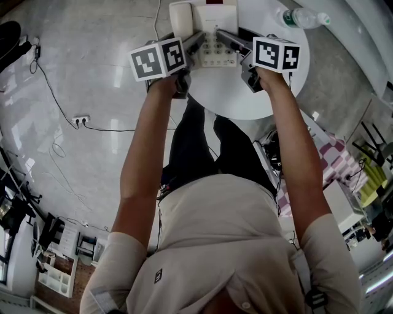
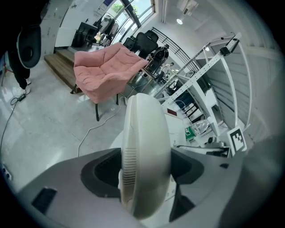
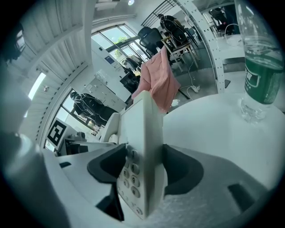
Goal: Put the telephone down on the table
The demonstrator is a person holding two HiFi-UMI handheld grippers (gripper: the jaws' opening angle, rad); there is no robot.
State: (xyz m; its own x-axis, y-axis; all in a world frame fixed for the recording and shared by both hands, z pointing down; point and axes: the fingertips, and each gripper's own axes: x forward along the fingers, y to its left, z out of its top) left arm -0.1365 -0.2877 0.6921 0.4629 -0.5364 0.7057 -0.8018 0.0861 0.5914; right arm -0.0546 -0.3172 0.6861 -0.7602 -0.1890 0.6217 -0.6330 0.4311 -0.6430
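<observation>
Telephone (image 1: pixel 214 29) and round white table (image 1: pixel 245 92) come first: from where I stand, the white desk phone sits at the far side of the tabletop, held from both sides. To land it well, I'd say both hands should come down together and keep the base level. Neither grip should ease off until the underside is flat on the table, well apart from the water bottle (image 1: pixel 301 18) at the right rim.

The left gripper (image 1: pixel 199 42) is clamped across the curved handset (image 2: pixel 147 156), one jaw on each flank. The right gripper (image 1: pixel 222 37) pinches the base by its keypad edge, with the keys (image 3: pixel 129 173) against one jaw. Since the handset is only a loose piece on the base, a tilt could part the two.

I can't tell whether the phone already touches the table, because the jaws and its own body hide the underside. Its far end is cut off in the head view, and I can make out no cord.
</observation>
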